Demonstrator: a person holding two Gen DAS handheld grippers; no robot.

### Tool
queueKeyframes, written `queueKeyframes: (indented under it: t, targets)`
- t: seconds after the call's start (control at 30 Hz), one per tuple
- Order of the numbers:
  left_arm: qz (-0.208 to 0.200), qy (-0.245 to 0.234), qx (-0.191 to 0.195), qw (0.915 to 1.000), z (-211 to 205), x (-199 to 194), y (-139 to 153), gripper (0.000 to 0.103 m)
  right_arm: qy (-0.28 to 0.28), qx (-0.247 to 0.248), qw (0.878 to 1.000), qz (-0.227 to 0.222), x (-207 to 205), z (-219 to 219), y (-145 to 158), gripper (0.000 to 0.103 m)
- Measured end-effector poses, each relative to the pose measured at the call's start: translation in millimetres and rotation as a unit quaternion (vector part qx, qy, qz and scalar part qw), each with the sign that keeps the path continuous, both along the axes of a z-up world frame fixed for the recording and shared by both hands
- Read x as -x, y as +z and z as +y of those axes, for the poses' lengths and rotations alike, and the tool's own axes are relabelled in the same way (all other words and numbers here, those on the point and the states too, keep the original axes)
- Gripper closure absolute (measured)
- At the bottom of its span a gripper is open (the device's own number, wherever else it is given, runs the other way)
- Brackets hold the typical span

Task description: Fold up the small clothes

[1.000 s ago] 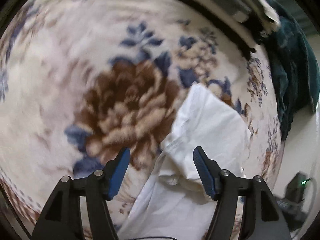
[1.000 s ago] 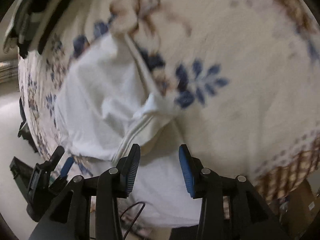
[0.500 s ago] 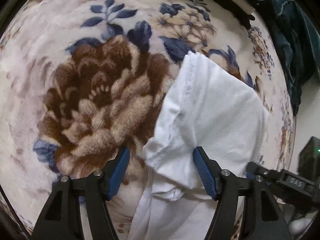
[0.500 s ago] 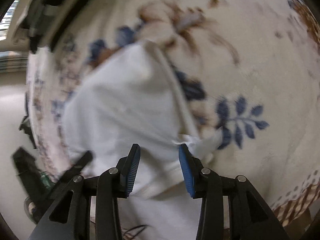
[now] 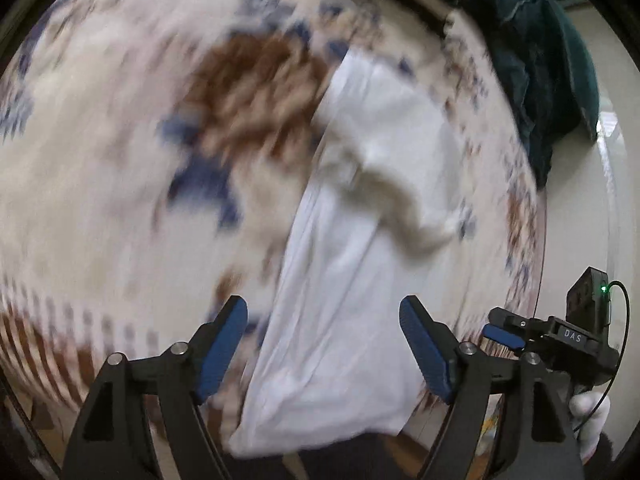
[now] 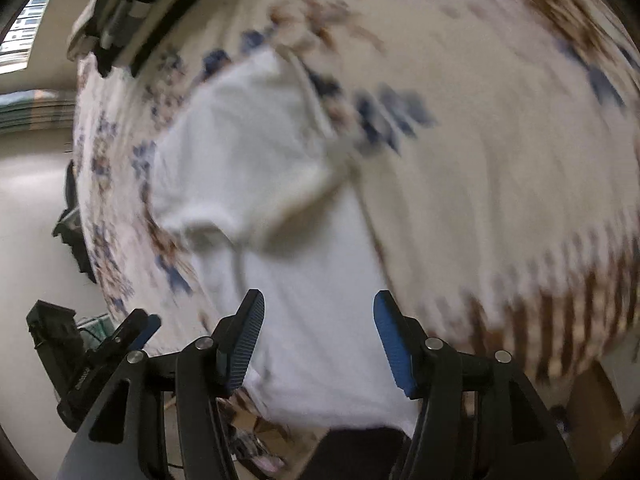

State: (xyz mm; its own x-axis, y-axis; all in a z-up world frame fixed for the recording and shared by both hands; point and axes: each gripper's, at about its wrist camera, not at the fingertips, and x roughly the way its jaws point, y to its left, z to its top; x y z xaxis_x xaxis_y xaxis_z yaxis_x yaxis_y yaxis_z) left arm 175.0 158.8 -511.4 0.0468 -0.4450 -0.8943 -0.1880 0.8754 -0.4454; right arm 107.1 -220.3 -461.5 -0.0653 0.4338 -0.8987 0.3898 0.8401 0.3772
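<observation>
White garment [image 5: 360, 280] lies partly folded lengthwise on the floral blanket [image 5: 100, 200], sleeve flap doubled over, further folds left; left tool [image 5: 324, 344] and right tool [image 6: 318, 336] both agape, empty.

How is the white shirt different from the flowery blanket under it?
The white cotton garment is plain, while the fuzzy floral blanket has brown and blue flowers. The garment is small and partly folded over itself; the blanket spreads out flat far beyond it. The garment's near end hangs past the blanket's edge. Both are soft cloth.
</observation>
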Motion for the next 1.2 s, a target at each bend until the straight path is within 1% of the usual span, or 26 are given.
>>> queueKeyframes:
  t: [0.07, 0.13, 0.2, 0.23, 0.33, 0.43, 0.5, 0.57, 0.6, 0.63, 0.67, 0.7, 0.73, 0.77, 0.83, 0.9, 0.93, 0.97, 1.1, 1.13, 1.17, 1.2]
  targets:
    - [0.027, -0.010, 0.002, 0.9996, -0.4, 27.7, -18.9, 0.026, -0.001, 0.007, 1.000, 0.021, 33.0, -6.4, -7.5, 0.044]
    - [0.053, -0.026, 0.000, 0.9983, -6.2, 52.5, -36.0, 0.026, -0.007, 0.016, 0.999, 0.051, 74.1, -13.5, -22.4, 0.044]
    - [0.074, -0.046, 0.000, 0.9962, -14.7, 73.0, -53.3, 0.026, -0.012, 0.021, 0.997, 0.076, 104.3, -16.3, -36.4, 0.044]
    - [0.084, -0.051, -0.003, 0.9951, -18.8, 81.3, -60.4, 0.026, -0.016, 0.019, 0.996, 0.084, 116.9, -17.3, -43.0, 0.044]
    - [0.108, -0.056, 0.006, 0.9925, -28.9, 102.8, -81.7, 0.026, -0.016, 0.003, 0.995, 0.103, 144.1, -15.3, -61.3, 0.044]
    - [0.113, -0.055, 0.013, 0.9921, -38.0, 111.4, -90.0, 0.026, -0.013, -0.012, 0.993, 0.118, 164.0, -8.8, -81.0, 0.044]
    - [0.104, -0.054, 0.014, 0.9930, -43.5, 112.9, -90.7, 0.026, -0.018, -0.019, 0.993, 0.119, 171.2, -6.6, -90.3, 0.044]
    - [0.095, -0.050, 0.014, 0.9941, -46.1, 114.4, -87.1, 0.028, -0.028, -0.034, 0.992, 0.118, 177.4, -7.3, -99.6, 0.044]
    - [0.083, -0.045, 0.018, 0.9953, -46.5, 115.4, -81.9, 0.040, -0.034, -0.042, 0.992, 0.116, 179.8, -6.9, -103.0, 0.044]
    - [0.075, -0.045, 0.015, 0.9960, -48.1, 116.4, -77.6, 0.076, -0.039, -0.043, 0.992, 0.114, 177.8, -3.8, -105.1, 0.046]
    - [0.071, -0.048, 0.008, 0.9963, -51.7, 116.3, -73.8, 0.093, -0.041, -0.046, 0.993, 0.105, 179.0, -2.1, -103.3, 0.061]
    - [0.064, -0.048, 0.012, 0.9967, -55.6, 118.5, -68.1, 0.096, -0.038, -0.044, 0.993, 0.101, 179.2, -0.2, -100.9, 0.073]
    - [0.052, -0.043, 0.017, 0.9976, -53.9, 120.7, -59.7, 0.096, -0.031, -0.035, 0.994, 0.096, 179.6, 1.4, -96.0, 0.088]
    - [0.041, -0.038, 0.020, 0.9982, -53.8, 121.6, -50.8, 0.096, -0.029, -0.037, 0.995, 0.089, 179.9, 4.5, -91.1, 0.096]
    - [0.033, -0.029, 0.028, 0.9986, -48.3, 124.5, -37.1, 0.096, -0.028, -0.044, 0.996, 0.073, 180.9, 5.6, -76.6, 0.097]
    - [0.016, -0.013, 0.044, 0.9988, -42.9, 121.6, -15.8, 0.096, -0.023, -0.047, 0.997, 0.056, 179.2, 7.0, -58.5, 0.097]
    - [0.012, -0.009, 0.048, 0.9987, -37.2, 120.2, -9.6, 0.096, -0.022, -0.048, 0.997, 0.048, 178.2, 7.2, -50.9, 0.097]
    - [0.005, 0.003, 0.062, 0.9981, -33.9, 115.1, 3.5, 0.096, -0.022, -0.051, 0.998, 0.039, 175.9, 5.3, -40.3, 0.098]
    - [-0.020, 0.036, 0.105, 0.9937, -13.1, 82.3, 32.0, 0.096, -0.028, -0.070, 0.997, 0.001, 159.6, -1.7, 2.1, 0.098]
    - [-0.032, 0.057, 0.124, 0.9902, -8.6, 66.6, 41.6, 0.096, -0.028, -0.074, 0.997, -0.012, 151.9, -3.7, 14.0, 0.098]
    - [-0.038, 0.066, 0.134, 0.9880, -7.1, 58.3, 44.9, 0.096, -0.027, -0.077, 0.996, -0.023, 144.1, -5.7, 22.3, 0.098]
    - [-0.052, 0.083, 0.146, 0.9844, -4.6, 39.1, 51.5, 0.096, -0.026, -0.079, 0.996, -0.036, 133.4, -8.1, 31.5, 0.098]
